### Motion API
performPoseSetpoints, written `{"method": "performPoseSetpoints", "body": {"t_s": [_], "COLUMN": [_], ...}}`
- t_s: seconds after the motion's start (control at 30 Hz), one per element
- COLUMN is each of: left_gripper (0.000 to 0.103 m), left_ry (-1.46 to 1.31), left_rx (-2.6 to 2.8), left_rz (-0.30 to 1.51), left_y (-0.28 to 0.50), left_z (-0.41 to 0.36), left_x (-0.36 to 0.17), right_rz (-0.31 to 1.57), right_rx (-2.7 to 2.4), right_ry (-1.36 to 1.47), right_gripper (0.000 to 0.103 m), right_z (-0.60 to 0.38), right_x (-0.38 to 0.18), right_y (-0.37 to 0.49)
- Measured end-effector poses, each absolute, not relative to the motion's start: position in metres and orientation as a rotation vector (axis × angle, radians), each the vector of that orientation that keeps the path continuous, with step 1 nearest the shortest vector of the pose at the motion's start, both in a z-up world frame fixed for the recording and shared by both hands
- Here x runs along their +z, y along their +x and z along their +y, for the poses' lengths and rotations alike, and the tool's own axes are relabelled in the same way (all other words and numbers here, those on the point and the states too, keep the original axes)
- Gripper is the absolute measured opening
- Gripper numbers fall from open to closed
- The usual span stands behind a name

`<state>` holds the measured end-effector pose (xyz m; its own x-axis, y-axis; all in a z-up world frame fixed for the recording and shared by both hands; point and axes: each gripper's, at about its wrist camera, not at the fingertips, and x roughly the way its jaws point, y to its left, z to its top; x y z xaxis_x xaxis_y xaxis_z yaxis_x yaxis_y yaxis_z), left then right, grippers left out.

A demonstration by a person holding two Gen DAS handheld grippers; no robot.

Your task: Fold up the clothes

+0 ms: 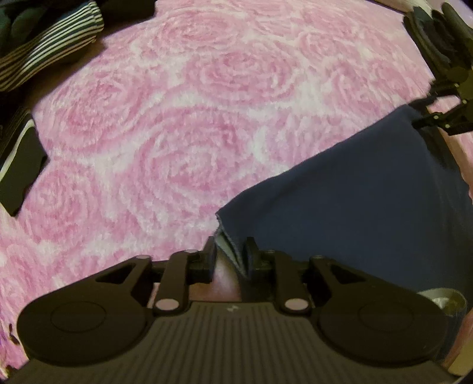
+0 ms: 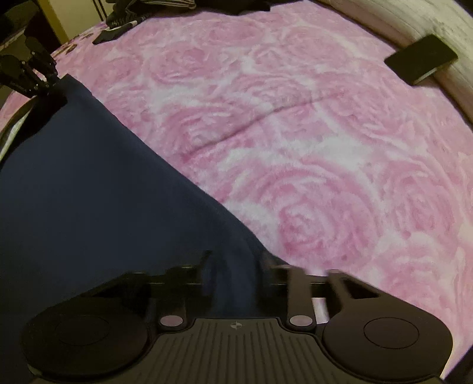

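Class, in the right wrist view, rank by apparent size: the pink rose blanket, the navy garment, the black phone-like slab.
1. Pink rose blanket, fills most of the view.
2. Navy garment, though nearness enlarges it.
3. Black slab, smallest and farthest.

**A bedroom in a home**

A bed is shown, covered by a plush pink blanket [image 1: 183, 124] patterned with large roses. Clothes are heaped at its far edge, among them a black-and-white striped garment [image 1: 50, 44]. A pale padded bed edge [image 2: 414, 26] is seen along one side, with a dark flat object [image 2: 421, 60] laid against it.
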<state>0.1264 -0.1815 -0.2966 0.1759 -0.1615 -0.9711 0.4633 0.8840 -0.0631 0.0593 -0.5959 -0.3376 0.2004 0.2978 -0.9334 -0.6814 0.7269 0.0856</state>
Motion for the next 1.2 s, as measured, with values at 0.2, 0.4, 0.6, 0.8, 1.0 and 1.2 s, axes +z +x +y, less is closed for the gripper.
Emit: {"method": "performPoseSetpoints", "body": {"t_s": [0.2,0.4,0.6,0.8,1.0,1.2], "left_gripper": [0.001,0.001,0.001,0.001,0.001,0.001], "left_ry": [0.308,0.315,0.269,0.239,0.226,0.236], "left_rx": [-0.509,-0.597,-0.737,-0.901,-0.998,-1.079], "left_rz": [1.209,0.955,0.678,0.415,0.228,0.201], "left_y": [0.114,0.077,0.02,-0.061,-0.133,-0.154], "left_z": [-0.19,-0.195,-0.187,-0.155,-0.103,-0.084], "left_x": [-0.272,-0.186,-0.097,-0.021,0.056,0.126], "right_rz": [1.131,0.895,0.604,0.347,0.227,0.179], "right_rx": [0.611,0.419,0.036,-0.348,-0.562,-0.632], "right_ry": [-0.382,-0.53,-0.577,-0.572,-0.531,-0.527], "right_gripper": [0.001,0.001,0.001,0.001,0.001,0.001], "right_z": [-0.596,-0.586,-0.566,-0.492,-0.409,-0.366], "right_x": [-0.315,-0.237,-0.121,-0.029,0.039,0.104], "right_y": [0.038,-0.033,-0.147,-0.285,-0.398,-0.464]}}
